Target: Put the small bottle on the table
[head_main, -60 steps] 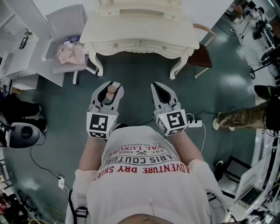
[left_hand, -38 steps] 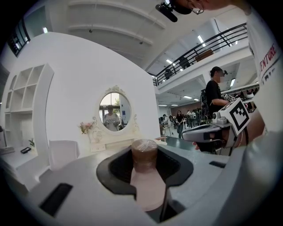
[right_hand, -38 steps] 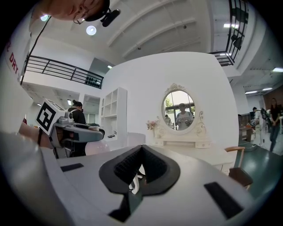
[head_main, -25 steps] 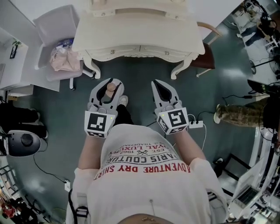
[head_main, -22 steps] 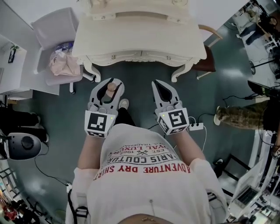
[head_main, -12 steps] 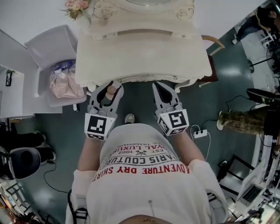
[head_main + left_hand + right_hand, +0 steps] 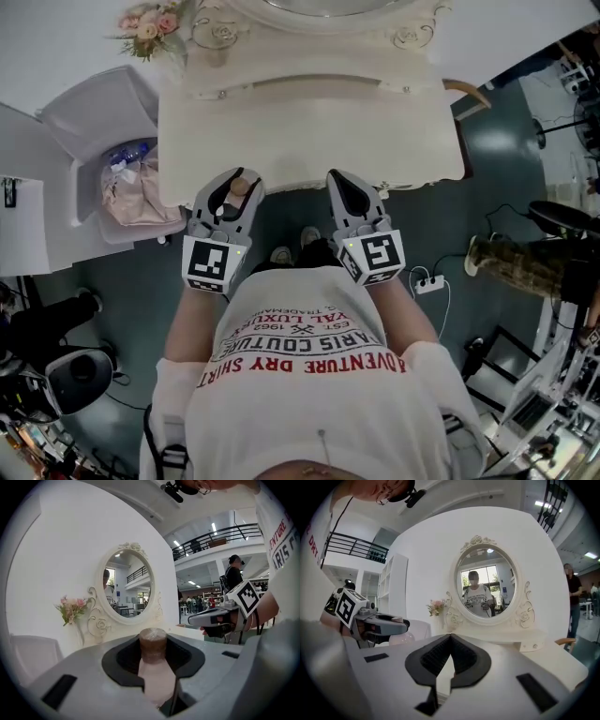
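Nearest in, the left gripper (image 7: 231,190) is clamped on the small bottle (image 7: 153,665), upright with its brown cap on top, likely so it can go down base-first. The right gripper (image 7: 343,186) rides alongside, jaws pressed together on nothing, clear of the drop. From the head view, both tips sit right at the front edge of the cream dressing table (image 7: 309,122). Only the left gripper view shows the pads on the bottle's pale body. Beyond stand the oval mirror (image 7: 486,584) and the pink flowers (image 7: 71,611).
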A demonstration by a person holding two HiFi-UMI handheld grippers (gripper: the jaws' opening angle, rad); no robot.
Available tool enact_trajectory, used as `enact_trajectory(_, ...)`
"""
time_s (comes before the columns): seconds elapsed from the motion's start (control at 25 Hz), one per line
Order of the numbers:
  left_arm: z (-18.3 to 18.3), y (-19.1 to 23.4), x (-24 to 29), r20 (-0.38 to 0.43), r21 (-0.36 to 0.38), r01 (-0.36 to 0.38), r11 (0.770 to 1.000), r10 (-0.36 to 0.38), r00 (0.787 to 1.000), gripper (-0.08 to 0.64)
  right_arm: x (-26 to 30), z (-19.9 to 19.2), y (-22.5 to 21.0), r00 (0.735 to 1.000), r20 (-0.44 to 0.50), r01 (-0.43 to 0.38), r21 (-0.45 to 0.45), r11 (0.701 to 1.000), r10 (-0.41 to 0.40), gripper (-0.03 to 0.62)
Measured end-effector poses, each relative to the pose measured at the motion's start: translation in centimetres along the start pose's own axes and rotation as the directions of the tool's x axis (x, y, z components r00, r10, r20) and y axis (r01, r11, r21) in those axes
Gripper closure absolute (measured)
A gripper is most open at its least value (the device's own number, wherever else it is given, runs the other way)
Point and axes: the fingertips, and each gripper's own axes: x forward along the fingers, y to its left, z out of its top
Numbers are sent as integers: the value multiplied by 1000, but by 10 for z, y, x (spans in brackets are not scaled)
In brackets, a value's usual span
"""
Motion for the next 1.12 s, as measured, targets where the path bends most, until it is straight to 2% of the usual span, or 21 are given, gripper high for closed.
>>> enact_trajectory(0.28, -17, 31, 63, -28, -13, -31, 999, 30, 999, 426, 62, -11, -46, 998, -27, -49, 23, 999, 49, 594)
enact_trajectory(0.64, -37, 67, 144, -55, -45, -85, 995, 83, 995, 426, 137, -18, -102, 988, -70, -138, 1, 990, 138, 594)
enact_trajectory(1.12, -87, 77, 231, -132, -44, -63, 997, 57, 990, 426, 194, -52, -154, 977, -124, -175, 19, 984, 176, 594)
